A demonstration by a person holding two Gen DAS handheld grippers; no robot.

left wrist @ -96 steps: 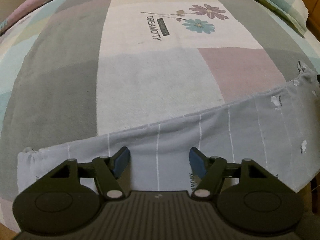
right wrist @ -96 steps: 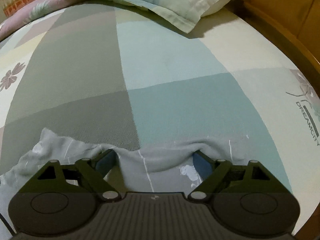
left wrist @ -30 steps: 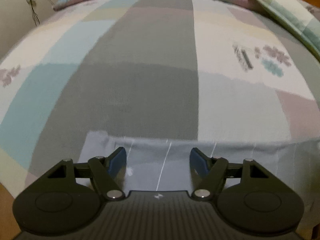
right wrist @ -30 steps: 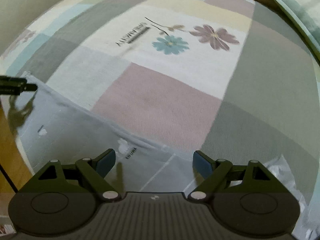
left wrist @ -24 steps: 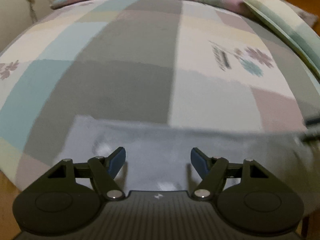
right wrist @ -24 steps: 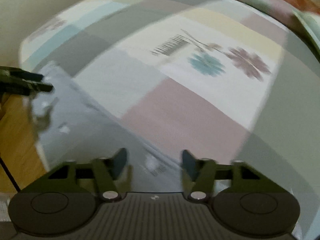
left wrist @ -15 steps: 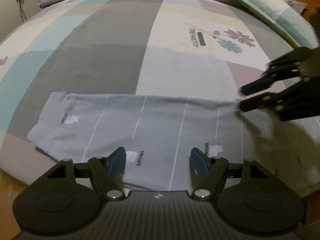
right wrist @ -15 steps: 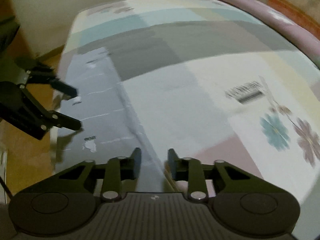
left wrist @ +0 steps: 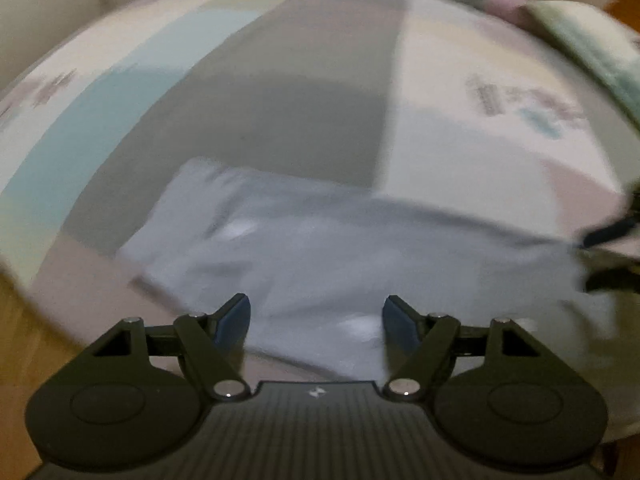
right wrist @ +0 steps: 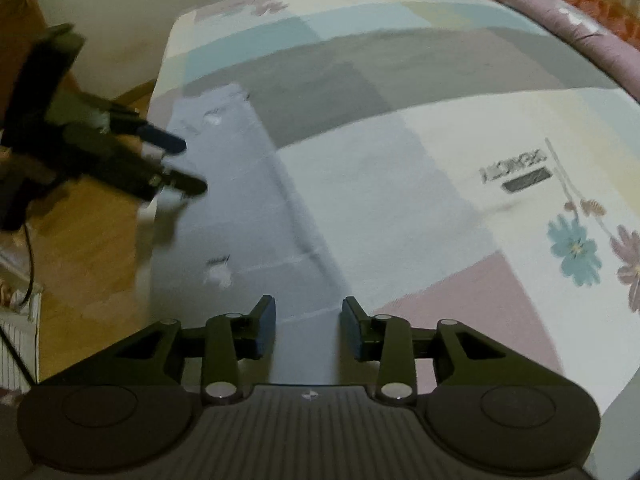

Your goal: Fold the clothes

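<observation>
A light grey garment (left wrist: pixel 360 248) with thin white stripes and small white prints lies flat in a long strip along the bed's near edge. My left gripper (left wrist: pixel 316 316) is open just above the garment's near hem, with nothing between its blue pads. From the right wrist view the left gripper (right wrist: pixel 176 164) hovers over the garment (right wrist: pixel 240 208) from the floor side. My right gripper (right wrist: pixel 308 328) sits low over one end of the strip, half-closed, with a clear gap and flat cloth showing between its pads. The right gripper (left wrist: pixel 608 256) shows at the far right, at the garment's end.
The bed (left wrist: pixel 300 120) has a patchwork sheet in grey, teal, cream and pink with flower prints (right wrist: pixel 576 248). A pillow (left wrist: pixel 592 40) lies at the back right. Wooden floor (right wrist: pixel 80 260) runs beside the bed edge, with a wall (right wrist: pixel 120 0) behind.
The left view has swung left and dropped closer to the garment, with motion blur. My right gripper narrowed over the last second and holds that half-width gap; it has shifted along the strip.
</observation>
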